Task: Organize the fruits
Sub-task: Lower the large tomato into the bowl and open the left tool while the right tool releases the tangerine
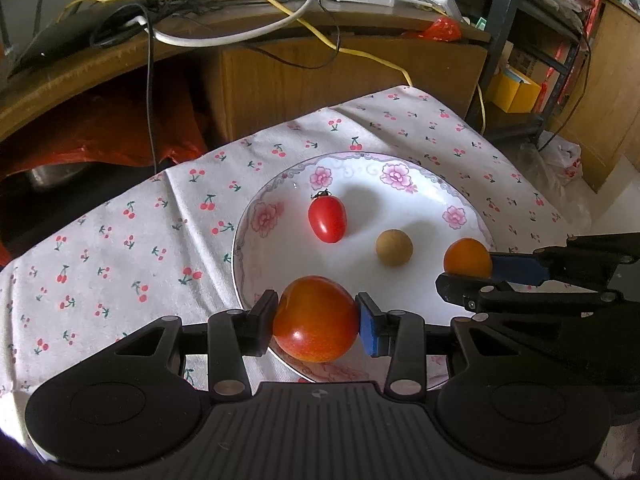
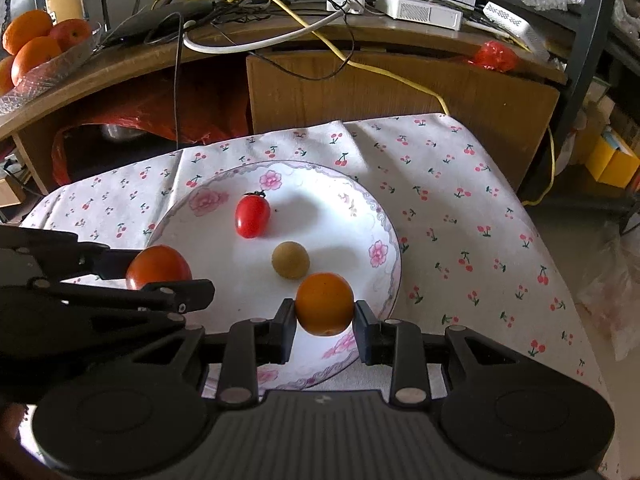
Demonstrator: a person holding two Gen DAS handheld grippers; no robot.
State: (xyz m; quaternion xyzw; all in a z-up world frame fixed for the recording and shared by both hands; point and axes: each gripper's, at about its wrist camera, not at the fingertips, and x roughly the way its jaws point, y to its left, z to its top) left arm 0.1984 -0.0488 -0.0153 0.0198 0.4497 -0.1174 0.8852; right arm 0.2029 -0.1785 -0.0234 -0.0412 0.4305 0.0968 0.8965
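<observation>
Both my tongs grip fruit over the plate (image 1: pixel 256 240): left (image 1: pixel 316 320) a tomato (image 1: pixel 316 316), right (image 2: pixel 324 312) an orange (image 2: pixel 324 304), hiding the plate's near rim.

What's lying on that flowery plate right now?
On the plate lie a small red tomato and a round brown fruit. The red-orange fruit and small orange are clamped in grippers over it. The grippers hide the plate's near part.
</observation>
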